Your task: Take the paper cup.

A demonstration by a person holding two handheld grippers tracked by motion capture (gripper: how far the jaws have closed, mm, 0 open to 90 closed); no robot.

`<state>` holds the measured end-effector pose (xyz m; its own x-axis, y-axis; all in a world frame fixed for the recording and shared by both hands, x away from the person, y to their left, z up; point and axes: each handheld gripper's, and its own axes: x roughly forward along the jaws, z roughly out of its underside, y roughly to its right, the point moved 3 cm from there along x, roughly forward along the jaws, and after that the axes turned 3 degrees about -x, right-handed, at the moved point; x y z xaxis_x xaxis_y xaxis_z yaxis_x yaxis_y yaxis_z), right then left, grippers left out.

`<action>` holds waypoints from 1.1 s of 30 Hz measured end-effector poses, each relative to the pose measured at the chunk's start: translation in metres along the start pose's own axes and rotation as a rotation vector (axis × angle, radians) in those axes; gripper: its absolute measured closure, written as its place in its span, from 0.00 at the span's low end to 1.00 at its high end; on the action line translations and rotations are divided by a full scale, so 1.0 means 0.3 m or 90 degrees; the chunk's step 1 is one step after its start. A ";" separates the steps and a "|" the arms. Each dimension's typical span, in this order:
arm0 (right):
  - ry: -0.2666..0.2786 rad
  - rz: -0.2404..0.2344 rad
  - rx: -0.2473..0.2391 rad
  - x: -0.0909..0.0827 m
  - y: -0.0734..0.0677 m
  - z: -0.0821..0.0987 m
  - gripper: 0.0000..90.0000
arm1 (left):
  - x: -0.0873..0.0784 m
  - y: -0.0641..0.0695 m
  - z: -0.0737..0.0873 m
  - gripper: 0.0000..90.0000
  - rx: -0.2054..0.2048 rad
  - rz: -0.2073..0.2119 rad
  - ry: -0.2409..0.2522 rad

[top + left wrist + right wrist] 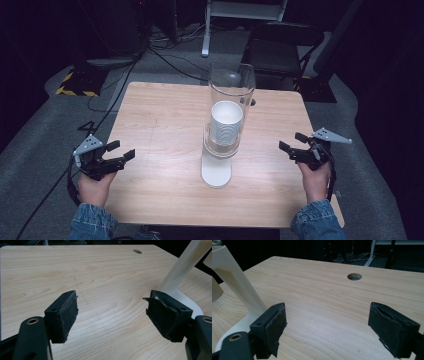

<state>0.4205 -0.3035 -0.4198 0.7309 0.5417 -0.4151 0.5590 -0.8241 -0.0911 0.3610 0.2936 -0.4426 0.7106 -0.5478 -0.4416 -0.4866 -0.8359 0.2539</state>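
my left tongs (pixel 121 151) rest at the left edge of the desk (pixel 165 115), jaws spread apart with nothing between them, and my right tongs (pixel 293 141) mirror them at the right edge, also apart and empty. between them, in the middle of the desk, stands the cup dispenser (pixel 226 120): a clear tube (pixel 231 82) held upright on a white stand (pixel 216 172), with a stack of white paper cups (pixel 226 125) showing inside its lower part. the left gripper view catches the stand's slanted post (pixel 183 265) off to one side, and the right gripper view shows the same post (pixel 235 281) near my jaw, so both pairs of tongs are near it but apart from it.

i judge this as the very start: nothing gripped, both hands parked. the next move, i reckon, calls for bringing one pair of tongs in low under the tube to pinch the rim of the bottom cup (i can't make out how far it pokes out), perhaps steadying the stand with the other so it doesn't tip.
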 end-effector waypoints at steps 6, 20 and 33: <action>-0.004 -0.006 -0.010 0.013 -0.018 -0.007 0.17 | -0.002 -0.005 0.006 0.30 -0.008 -0.001 -0.007; -0.018 -0.089 -0.074 0.076 -0.204 -0.040 0.17 | 0.019 0.003 0.006 0.30 0.003 0.002 -0.009; -0.041 -0.187 -0.128 0.188 -0.383 -0.047 0.17 | 0.036 0.008 0.016 0.29 0.017 0.000 -0.027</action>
<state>0.4031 -0.1761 -0.4199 0.5050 0.7339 -0.4544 0.8121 -0.5823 -0.0380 0.3650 0.2857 -0.4509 0.6892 -0.5450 -0.4774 -0.5004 -0.8346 0.2304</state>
